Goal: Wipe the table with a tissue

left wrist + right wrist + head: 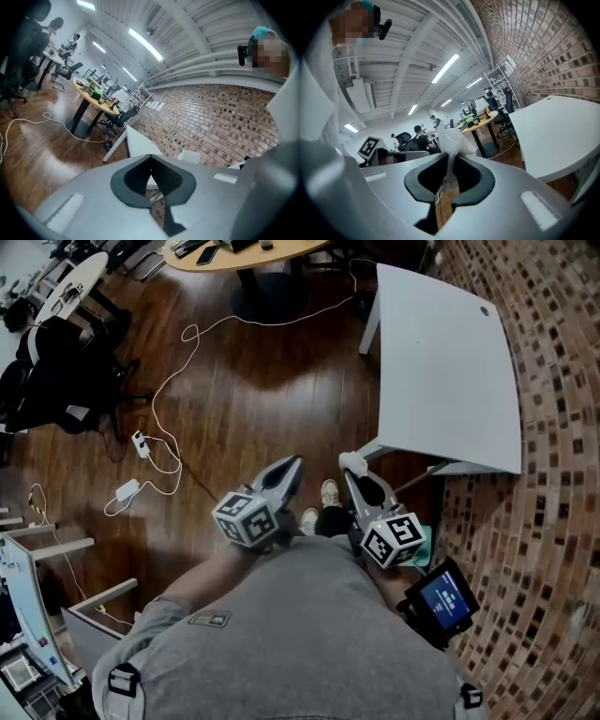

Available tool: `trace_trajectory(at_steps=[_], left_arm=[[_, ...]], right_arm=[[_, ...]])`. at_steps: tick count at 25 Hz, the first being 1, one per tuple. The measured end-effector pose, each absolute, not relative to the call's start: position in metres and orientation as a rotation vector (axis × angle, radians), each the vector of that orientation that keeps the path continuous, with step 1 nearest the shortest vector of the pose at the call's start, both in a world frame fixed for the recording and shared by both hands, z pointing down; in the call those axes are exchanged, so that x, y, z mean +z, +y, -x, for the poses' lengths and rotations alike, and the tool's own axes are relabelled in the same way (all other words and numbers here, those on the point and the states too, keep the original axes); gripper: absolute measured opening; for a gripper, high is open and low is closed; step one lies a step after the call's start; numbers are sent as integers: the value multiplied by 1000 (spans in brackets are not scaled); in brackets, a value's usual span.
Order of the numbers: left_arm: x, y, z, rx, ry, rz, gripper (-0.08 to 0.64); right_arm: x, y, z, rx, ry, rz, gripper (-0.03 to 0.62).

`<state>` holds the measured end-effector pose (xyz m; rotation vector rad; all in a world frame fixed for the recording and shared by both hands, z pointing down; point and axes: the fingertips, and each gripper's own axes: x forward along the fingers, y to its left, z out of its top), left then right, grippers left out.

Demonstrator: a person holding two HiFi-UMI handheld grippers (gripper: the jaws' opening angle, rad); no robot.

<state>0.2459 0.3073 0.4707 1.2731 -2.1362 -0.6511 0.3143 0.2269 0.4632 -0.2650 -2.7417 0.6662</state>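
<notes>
The white table [441,362] stands ahead and to the right, its near edge just beyond both grippers. My right gripper [352,468] is held in front of my body, shut on a white tissue [352,461] that sticks out past its tips. In the right gripper view the tissue [451,140] is pinched between the jaws, with the table [553,136] to the right. My left gripper [292,465] hovers beside it over the wooden floor, shut with nothing in it. In the left gripper view its jaws meet, and the table [138,143] lies ahead.
A round wooden table [244,254] stands at the far top. White cables [169,399] and a power adapter [127,490] lie on the dark wooden floor. Office chairs [47,381] stand at the left. A brick wall [553,427] runs along the right.
</notes>
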Motion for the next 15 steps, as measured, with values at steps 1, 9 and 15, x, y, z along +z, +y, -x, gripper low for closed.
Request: trace_trajectory(at_steps=[1,9,15], left_arm=[[472,311,-240,-653,-2147,-1255,2],[479,335,-165,-656,-2255,-1102,2],[464,331,-91,-665,-2330,-1039,2]], right_arm=[[466,230,-308,671,-2732,285,51],[474,233,-221,680,-2698,440,51],[463,223,-143,664,-2698,534,51]])
